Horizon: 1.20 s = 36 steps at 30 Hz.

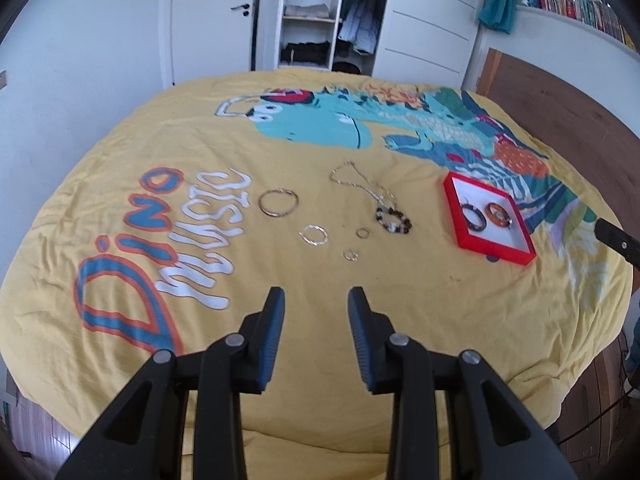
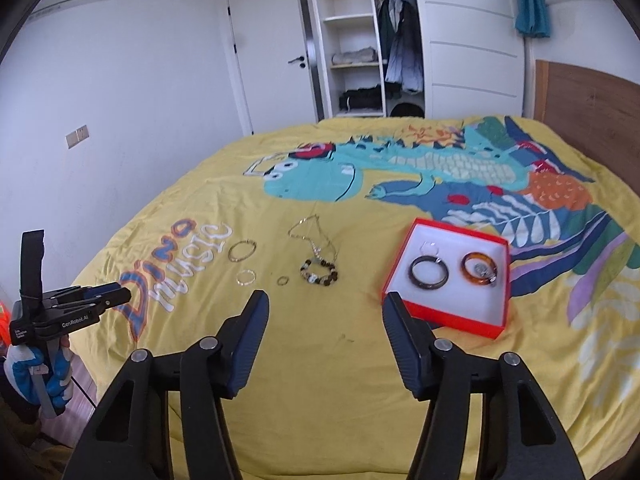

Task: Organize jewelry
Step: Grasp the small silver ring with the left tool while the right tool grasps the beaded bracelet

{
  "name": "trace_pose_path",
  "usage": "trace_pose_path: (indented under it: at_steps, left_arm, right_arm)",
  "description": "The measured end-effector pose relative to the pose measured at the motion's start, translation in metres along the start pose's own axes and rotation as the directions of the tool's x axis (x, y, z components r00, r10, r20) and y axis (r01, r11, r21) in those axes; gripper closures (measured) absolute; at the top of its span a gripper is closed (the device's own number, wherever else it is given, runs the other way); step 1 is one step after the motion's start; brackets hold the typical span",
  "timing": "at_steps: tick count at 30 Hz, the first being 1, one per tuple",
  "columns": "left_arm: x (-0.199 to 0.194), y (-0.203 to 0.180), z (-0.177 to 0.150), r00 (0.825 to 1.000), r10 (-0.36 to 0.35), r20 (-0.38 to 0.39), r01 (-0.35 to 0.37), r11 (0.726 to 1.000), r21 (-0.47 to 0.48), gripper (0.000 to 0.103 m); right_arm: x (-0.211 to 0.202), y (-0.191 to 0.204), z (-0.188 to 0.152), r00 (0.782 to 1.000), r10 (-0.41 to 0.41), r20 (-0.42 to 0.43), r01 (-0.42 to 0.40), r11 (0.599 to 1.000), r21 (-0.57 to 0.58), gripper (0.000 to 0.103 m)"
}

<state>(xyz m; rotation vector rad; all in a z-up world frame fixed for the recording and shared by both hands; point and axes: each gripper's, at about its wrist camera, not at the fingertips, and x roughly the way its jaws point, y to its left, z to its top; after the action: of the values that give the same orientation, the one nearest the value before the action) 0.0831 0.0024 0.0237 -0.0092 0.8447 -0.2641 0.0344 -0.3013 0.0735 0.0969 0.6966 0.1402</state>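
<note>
Loose jewelry on the bed [image 1: 400, 320], both tools released and empty.

The left tool [image 1: 316, 300] and right tool [image 2: 324, 304] are held short of the chain [image 1: 360, 184], beads [image 1: 393, 220] and rings; the box [image 2: 452, 320] lies toward the headboard. Thin rings could be pressed into the soft cover, or the chain snagged.

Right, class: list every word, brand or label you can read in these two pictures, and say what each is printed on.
"Dino music": printed upside down on the yellow bedspread.
"GenRobot.AI": on the side of the left gripper, seen from the right wrist view.
A small white label further back on that gripper is too small to read.
The book spines on the shelf are too blurred to read.
</note>
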Motion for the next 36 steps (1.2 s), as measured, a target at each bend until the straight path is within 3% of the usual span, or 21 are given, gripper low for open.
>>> trace_pose_path:
  at_steps: [9,21,30,36]
  left_arm:
    - [0.082,-0.019,0.009,0.993,-0.047,-0.112,0.050,0.998,0.026,0.072]
    - [0.196,-0.033,0.029,0.969,-0.073,-0.235,0.082,0.996,0.027,0.072]
    - [0.243,-0.038,0.032,0.959,-0.059,-0.279,0.075,0.996,0.048,0.072]
    - [0.254,-0.035,0.029,0.959,-0.073,-0.276,0.091,0.994,0.052,0.074]
  right_arm:
    - [0.085,-0.010,-0.001,0.990,0.074,-0.122,-0.077,0.997,-0.020,0.052]
    - [0.208,-0.010,0.010,0.954,0.176,-0.242,-0.195,0.979,-0.056,0.053]
    - [0.275,-0.003,0.011,0.926,0.233,-0.298,-0.263,0.962,-0.068,0.053]
    - [0.308,0.009,0.016,0.916,0.242,-0.321,-0.288,0.952,-0.101,0.054]
